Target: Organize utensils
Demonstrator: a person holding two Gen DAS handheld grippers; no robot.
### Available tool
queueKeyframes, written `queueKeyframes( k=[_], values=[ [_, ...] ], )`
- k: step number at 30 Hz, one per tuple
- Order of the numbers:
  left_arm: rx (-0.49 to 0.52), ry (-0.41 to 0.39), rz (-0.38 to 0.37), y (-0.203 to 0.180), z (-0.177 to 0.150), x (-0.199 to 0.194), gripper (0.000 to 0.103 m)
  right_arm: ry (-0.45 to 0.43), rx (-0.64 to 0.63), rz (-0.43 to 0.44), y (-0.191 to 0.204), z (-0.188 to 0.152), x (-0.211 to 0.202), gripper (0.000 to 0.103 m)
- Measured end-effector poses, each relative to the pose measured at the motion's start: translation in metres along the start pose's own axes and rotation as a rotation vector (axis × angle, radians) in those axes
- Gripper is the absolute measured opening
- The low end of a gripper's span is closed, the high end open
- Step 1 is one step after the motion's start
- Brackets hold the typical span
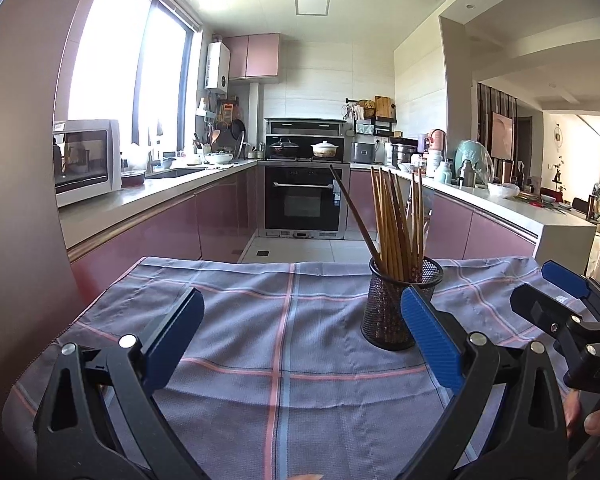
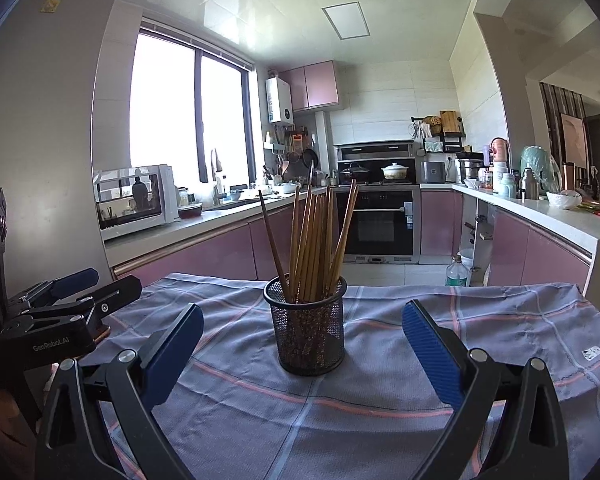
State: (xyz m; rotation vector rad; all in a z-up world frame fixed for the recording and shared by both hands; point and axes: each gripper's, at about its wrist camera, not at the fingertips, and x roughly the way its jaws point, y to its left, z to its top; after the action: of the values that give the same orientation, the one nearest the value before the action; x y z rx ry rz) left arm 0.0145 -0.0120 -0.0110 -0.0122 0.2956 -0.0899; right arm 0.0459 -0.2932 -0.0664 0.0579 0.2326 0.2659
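A black mesh holder (image 1: 396, 304) (image 2: 306, 326) stands upright on a grey checked cloth (image 1: 284, 344) (image 2: 380, 380). It holds several wooden chopsticks (image 1: 396, 220) (image 2: 316, 240) and a darker one leaning left. My left gripper (image 1: 300, 332) is open and empty, with the holder just beyond its right finger. My right gripper (image 2: 302, 346) is open and empty, with the holder between and just beyond its fingertips. The right gripper also shows at the right edge of the left wrist view (image 1: 560, 300); the left gripper shows at the left edge of the right wrist view (image 2: 76, 292).
The cloth covers a small table whose far edge drops to the kitchen floor. Pink cabinets and counters run along both sides, with a microwave (image 1: 86, 160) on the left and an oven (image 1: 306, 196) at the back. A bottle (image 2: 456, 274) stands on the floor.
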Motion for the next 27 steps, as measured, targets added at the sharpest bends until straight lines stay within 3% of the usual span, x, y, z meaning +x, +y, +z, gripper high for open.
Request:
queueKeyframes(
  k=[27],
  values=[
    [-0.013, -0.021, 0.028, 0.0012, 0.002, -0.0047, 0.097, -0.02, -0.005, 0.003, 0.0025, 0.0024, -0.0016, 0.096]
  ],
)
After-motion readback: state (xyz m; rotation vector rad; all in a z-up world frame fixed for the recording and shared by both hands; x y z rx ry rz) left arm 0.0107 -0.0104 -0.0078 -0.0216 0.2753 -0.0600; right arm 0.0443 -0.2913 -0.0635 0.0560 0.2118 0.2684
